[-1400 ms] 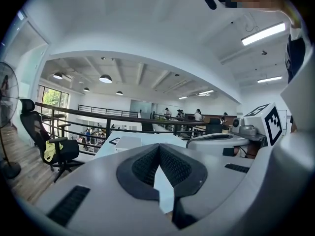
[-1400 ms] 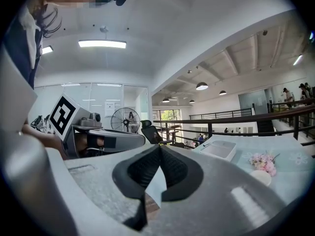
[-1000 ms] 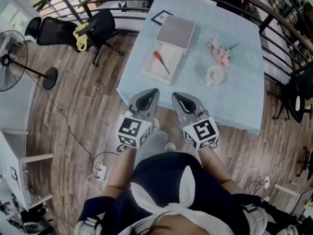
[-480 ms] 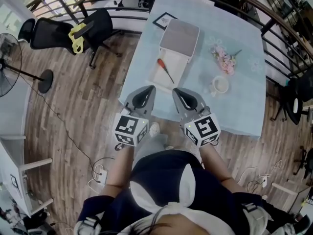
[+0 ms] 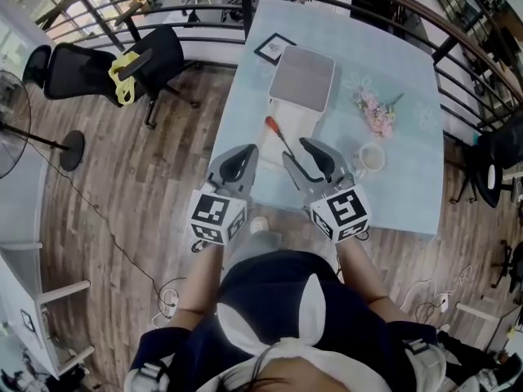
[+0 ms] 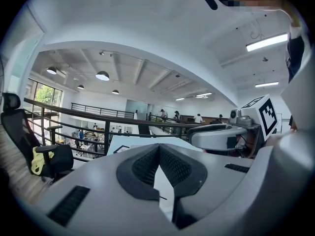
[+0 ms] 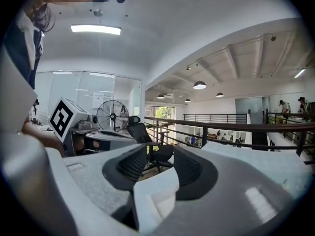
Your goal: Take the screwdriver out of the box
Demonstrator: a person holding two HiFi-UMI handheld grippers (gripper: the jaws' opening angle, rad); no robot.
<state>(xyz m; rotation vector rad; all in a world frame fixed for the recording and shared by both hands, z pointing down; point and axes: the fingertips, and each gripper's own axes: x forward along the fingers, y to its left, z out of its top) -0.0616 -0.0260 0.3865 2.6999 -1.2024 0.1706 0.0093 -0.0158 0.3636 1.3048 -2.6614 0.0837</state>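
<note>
**Right gripper wide open at the box, screwdriver inside**

The right gripper (image 5: 307, 155) hovers over the near end of the open white box (image 5: 304, 125). Its jaws have just been opening and now stand wide apart, and the pads press on nothing. In the right gripper view, a white corner of the box shows low in the gap between the jaws, but it touches neither pad.

The screwdriver (image 5: 279, 136) lies in the box, just ahead of this gripper and a little to its left. Its red handle points away from the gripper, and the thin shaft runs back toward the gripper's left finger. Whether the tip touches that finger, I cannot tell.

The left gripper (image 5: 245, 152) is just beside the right one, on its left, at the near edge of the light blue table (image 5: 409, 194). Its jaws are closed together at the tips and hold nothing.

The box lid (image 5: 302, 74) lies beyond the screwdriver, farther ahead of the right gripper. A white mug (image 5: 370, 158) stands near this gripper's right side, and a small bunch of flowers (image 5: 374, 111) lies ahead of the mug.
</note>
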